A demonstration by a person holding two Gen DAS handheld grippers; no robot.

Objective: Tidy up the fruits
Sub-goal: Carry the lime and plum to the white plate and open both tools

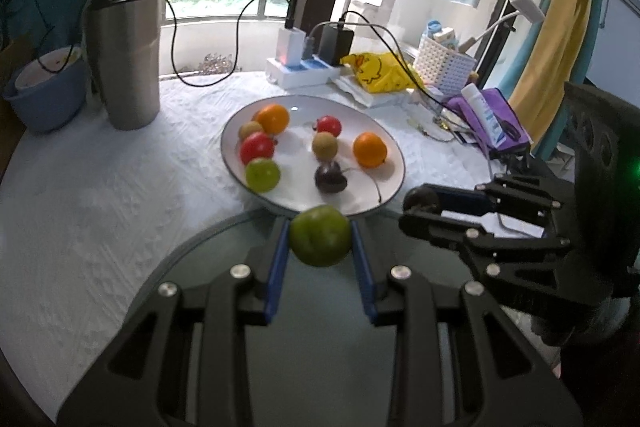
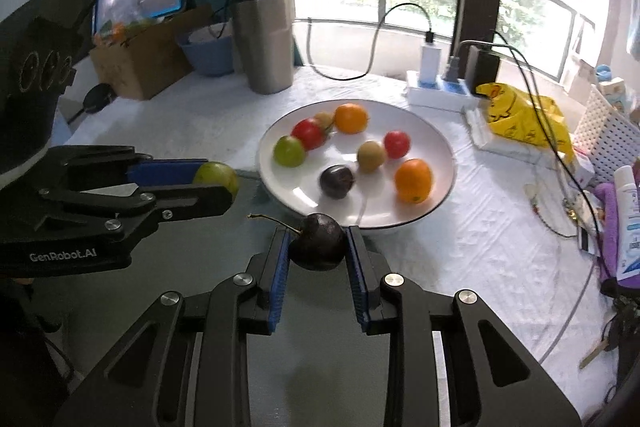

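Clearly "GenRobot.AI" on left hand-held gripper (image 2: 216, 183), clamping green fruit (image 2: 218, 175)

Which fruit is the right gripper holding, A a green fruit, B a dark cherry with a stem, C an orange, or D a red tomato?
B: in the right wrist view the right gripper is shut on the dark cherry, its stem sticking out to the left, while the left gripper holds the green fruit.
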